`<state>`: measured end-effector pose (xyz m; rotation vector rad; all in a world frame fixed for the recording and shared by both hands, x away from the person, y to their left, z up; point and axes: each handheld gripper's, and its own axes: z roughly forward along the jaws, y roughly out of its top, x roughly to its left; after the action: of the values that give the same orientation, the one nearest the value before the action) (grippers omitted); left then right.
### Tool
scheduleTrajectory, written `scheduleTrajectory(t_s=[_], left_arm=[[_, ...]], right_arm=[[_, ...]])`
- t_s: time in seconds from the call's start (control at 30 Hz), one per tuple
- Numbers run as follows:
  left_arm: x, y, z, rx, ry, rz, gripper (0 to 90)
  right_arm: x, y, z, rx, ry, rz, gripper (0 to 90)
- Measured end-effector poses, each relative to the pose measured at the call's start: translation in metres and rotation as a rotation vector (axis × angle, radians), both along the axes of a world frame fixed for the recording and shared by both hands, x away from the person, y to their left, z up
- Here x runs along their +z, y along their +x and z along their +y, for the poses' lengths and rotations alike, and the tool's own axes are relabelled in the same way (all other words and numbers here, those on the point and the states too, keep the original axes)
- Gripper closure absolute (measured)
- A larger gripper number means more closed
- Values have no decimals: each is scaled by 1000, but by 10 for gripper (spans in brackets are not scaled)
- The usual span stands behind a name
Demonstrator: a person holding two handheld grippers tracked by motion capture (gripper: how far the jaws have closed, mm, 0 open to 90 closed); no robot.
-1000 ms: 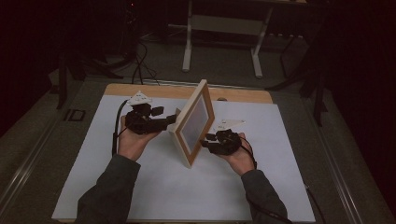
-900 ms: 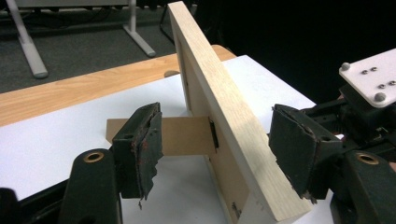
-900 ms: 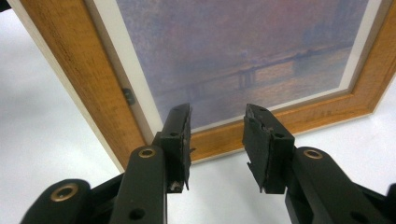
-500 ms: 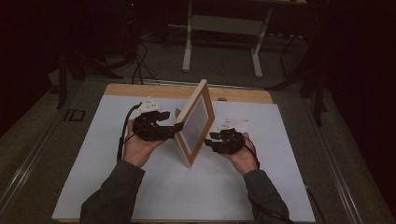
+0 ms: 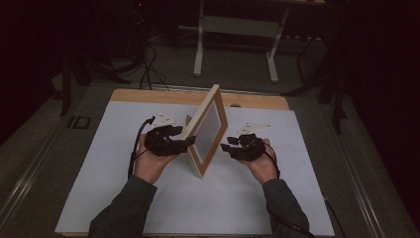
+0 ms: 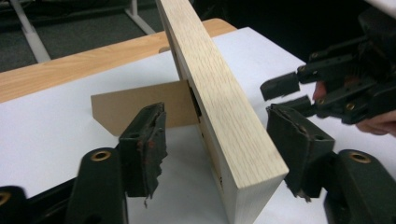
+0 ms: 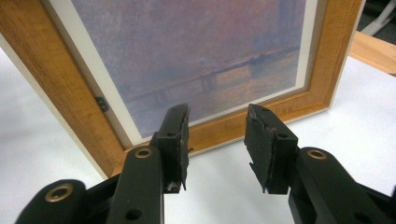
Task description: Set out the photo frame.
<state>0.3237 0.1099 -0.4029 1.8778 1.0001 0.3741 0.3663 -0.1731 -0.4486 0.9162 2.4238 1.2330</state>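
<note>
A wooden picture frame [image 5: 208,130] stands upright on the white table top [image 5: 99,188], propped by a brown cardboard easel leg [image 6: 140,109]. My left gripper [image 5: 189,143] is at its near left side. In the left gripper view the jaws straddle the frame's pale side edge [image 6: 224,116]; they have just been closing, and the left pad [image 6: 147,144] still stands apart from the wood. My right gripper [image 5: 224,148] is open, just right of the frame. In the right gripper view it [image 7: 217,140] faces the purple hazy print [image 7: 196,51] with nothing between its fingers.
The table's bare wooden back edge [image 5: 148,95] lies behind the white sheet. On the dark floor beyond stand white table legs [image 5: 200,44] and cables [image 5: 148,69]. White surface spreads out on both sides of the frame.
My left gripper has moved right and down toward the frame, and its jaws now reach around the frame's side edge. The right gripper and the frame have stayed put.
</note>
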Motion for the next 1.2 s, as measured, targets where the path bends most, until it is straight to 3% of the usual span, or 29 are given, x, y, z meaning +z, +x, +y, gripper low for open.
scheduleTrajectory(t_s=[0.17,0.43,0.67,0.83,0.87,1.2], left_arm=[[-3,-2,1,-17,-31,14,503],[-3,-6,-2,-11,-34,-14,591],[-5,-10,-4,25,-36,-29,612],[-6,-8,0,66,-37,-23,678],[-7,-6,2,51,-65,-7,688],[-6,0,10,8,-77,20,696]], right_arm=[[3,1,-2,-9,7,-4,588],[5,2,-7,-21,15,-9,585],[6,3,-12,-32,16,-11,581],[4,3,-15,-39,26,-9,580],[4,2,-16,-41,24,-7,580],[6,2,-25,-60,33,-11,580]])
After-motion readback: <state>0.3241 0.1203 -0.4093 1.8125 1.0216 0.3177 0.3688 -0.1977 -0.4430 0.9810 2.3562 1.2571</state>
